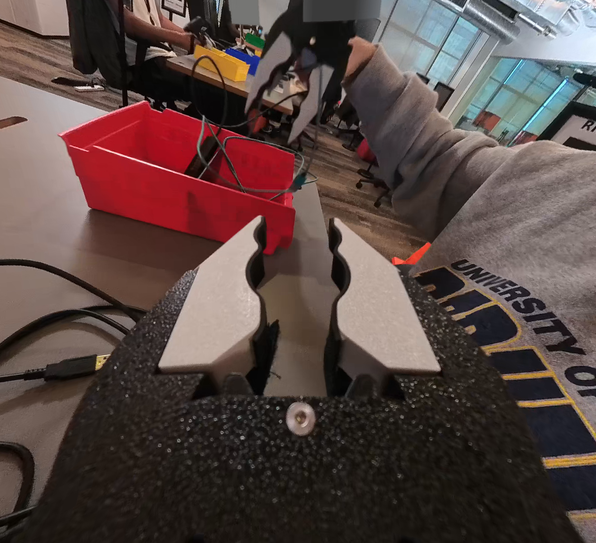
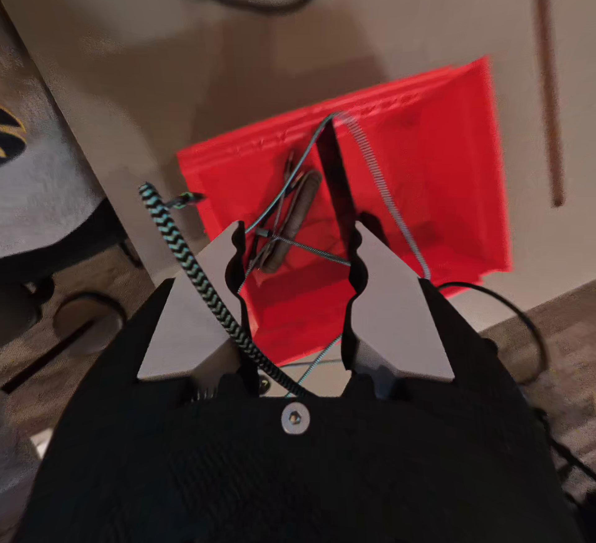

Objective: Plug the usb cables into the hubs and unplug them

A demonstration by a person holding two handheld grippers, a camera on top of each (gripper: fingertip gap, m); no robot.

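My left gripper (image 1: 296,230) is open and empty, low over the table just in front of the red bin (image 1: 135,192). A black hub (image 1: 201,156) leans inside the bin with thin cables looped over it. My right gripper (image 2: 300,230) is open and hovers above the red bin (image 2: 451,172); it also shows high up in the left wrist view (image 1: 290,91). A teal-and-black braided cable (image 2: 193,269) drapes over its left finger, not pinched. The black hub (image 2: 335,179) stands on edge in the bin. The braided cable's plug (image 1: 301,180) hangs at the bin's near corner.
A black USB cable with a gold plug (image 1: 74,366) lies on the table at the left among other black cables (image 1: 80,285). A person's grey sleeve (image 1: 419,146) fills the right side. Other desks with coloured bins (image 1: 222,64) and a seated person are behind.
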